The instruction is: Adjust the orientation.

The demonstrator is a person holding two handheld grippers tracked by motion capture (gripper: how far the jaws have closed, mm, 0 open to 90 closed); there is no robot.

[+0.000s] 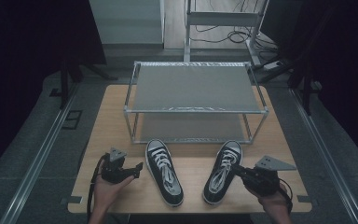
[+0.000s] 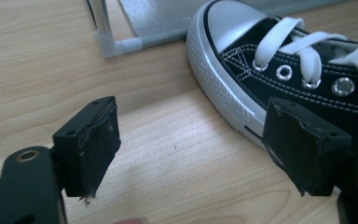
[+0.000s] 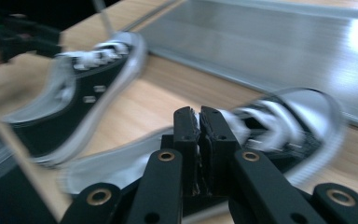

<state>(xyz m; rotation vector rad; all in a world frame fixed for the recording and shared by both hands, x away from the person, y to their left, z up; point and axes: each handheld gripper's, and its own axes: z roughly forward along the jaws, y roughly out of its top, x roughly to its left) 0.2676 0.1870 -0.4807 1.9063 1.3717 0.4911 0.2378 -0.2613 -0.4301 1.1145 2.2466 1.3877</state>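
- The work appears to be putting the pair of shoes onto the shoe rack (image 1: 196, 110), and none of it looks done yet.
- Both shelves of the rack are bare, at the far side of the desk (image 1: 193, 179).
- The left shoe (image 1: 164, 172) and the right shoe (image 1: 223, 171) both lie flat on the desk just near of the rack, toes pointing far.
- The left gripper (image 1: 137, 168) sits just left of the left shoe. Its jaws are spread with nothing between them, one jaw close beside the shoe's sole.
- The right gripper (image 1: 235, 169) is at the right shoe's side, jaws pressed together. I see nothing pinched between them, though that view is blurred.
- Still to do, as I judge it: grip each shoe, lift it and set it on a shelf.
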